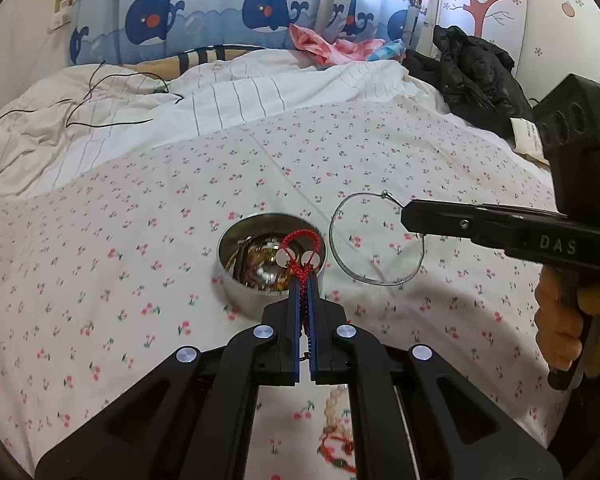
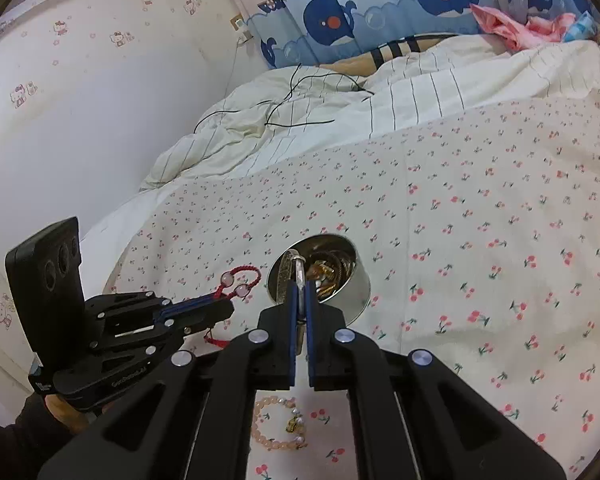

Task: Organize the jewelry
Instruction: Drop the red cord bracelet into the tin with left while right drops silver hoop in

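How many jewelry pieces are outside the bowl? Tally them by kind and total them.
Red cord bracelet: 1, in left gripper
Silver wire hoop: 1, in right gripper
Bead bracelet: 1, on the sheet
Blurred red piece: 1, kind unclear
Total: 4

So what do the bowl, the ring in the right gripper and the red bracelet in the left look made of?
Bowl: likely polished steel; its mirror-bright inside reflects the contents.
Ring held by the right gripper: thin silvery wire hoop, probably metal, with a small bead at its end.
Red bracelet held by the left gripper: braided cord, matte, with two pale, glossy round beads, stone or glass, can't tell.
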`<state>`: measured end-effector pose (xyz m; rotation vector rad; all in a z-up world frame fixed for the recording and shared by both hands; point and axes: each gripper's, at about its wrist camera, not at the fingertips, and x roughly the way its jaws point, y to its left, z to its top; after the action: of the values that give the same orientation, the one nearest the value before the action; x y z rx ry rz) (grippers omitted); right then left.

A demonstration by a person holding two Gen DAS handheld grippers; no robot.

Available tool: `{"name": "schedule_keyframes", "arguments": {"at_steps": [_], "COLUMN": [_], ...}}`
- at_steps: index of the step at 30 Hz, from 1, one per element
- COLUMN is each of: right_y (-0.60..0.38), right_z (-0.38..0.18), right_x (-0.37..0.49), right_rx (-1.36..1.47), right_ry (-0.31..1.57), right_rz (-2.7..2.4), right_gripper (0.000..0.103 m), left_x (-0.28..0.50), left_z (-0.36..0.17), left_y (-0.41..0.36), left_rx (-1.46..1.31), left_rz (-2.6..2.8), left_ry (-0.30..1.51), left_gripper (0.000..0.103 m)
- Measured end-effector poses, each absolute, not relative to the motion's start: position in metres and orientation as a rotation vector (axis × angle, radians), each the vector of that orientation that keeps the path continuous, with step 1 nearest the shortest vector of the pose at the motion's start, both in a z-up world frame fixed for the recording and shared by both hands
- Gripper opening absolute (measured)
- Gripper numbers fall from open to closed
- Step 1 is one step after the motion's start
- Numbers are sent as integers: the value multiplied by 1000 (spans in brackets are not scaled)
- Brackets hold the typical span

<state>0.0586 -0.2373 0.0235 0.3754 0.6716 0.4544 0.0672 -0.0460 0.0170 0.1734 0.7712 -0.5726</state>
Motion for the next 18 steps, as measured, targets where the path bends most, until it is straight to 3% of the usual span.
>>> {"name": "schedule_keyframes", "arguments": {"at_steps": [18], "right_y": [-255], "right_z": [32], "right_x": [80], "right_rx": [441], "right_ry": [627], "right_rz": [428], "right_gripper": [5], "left_x": [116], "left_z": [8], "left_y": [-65], "left_rx": [116], "left_rz": [-593], "left_ry": [802], "left_gripper": [3]}}
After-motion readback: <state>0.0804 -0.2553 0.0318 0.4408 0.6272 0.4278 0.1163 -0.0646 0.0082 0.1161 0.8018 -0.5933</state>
